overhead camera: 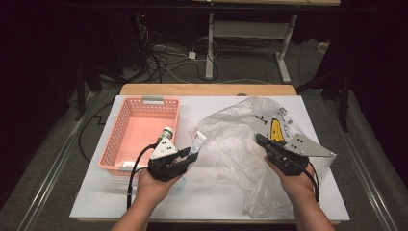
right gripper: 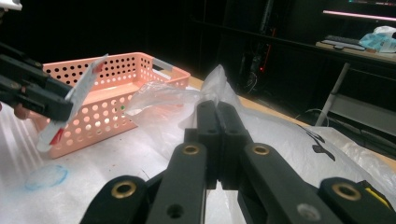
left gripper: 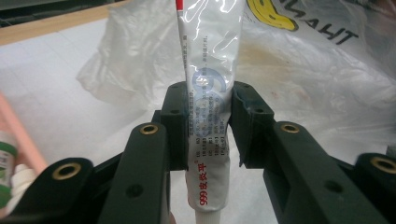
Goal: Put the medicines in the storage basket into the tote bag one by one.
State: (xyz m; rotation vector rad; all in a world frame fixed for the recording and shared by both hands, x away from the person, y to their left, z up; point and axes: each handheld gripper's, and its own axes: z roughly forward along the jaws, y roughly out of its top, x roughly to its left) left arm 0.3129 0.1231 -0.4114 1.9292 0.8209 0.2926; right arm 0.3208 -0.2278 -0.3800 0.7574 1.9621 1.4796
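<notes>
A white-covered table (overhead camera: 96, 202) is taking up most of the high view, with bare room lying along its near edge and its near left corner. A crumpled clear plastic bag (overhead camera: 231, 144) is spreading over the right half, reaching nearly to the right and near edges. A pink perforated basket (overhead camera: 134, 130) is sitting at the left, its long side running close to the table's left edge, a green-and-white bottle (overhead camera: 166, 133) resting inside by its right wall. The right gripper (overhead camera: 260, 139) is lying on the bag, its jaws pressed together and pinching a fold of the plastic. The left gripper (overhead camera: 191, 155) is hovering between basket and bag, its jaws pinching a white squeeze tube (left gripper: 208, 116) across its middle, the tube standing clear of the bag's left edge.
</notes>
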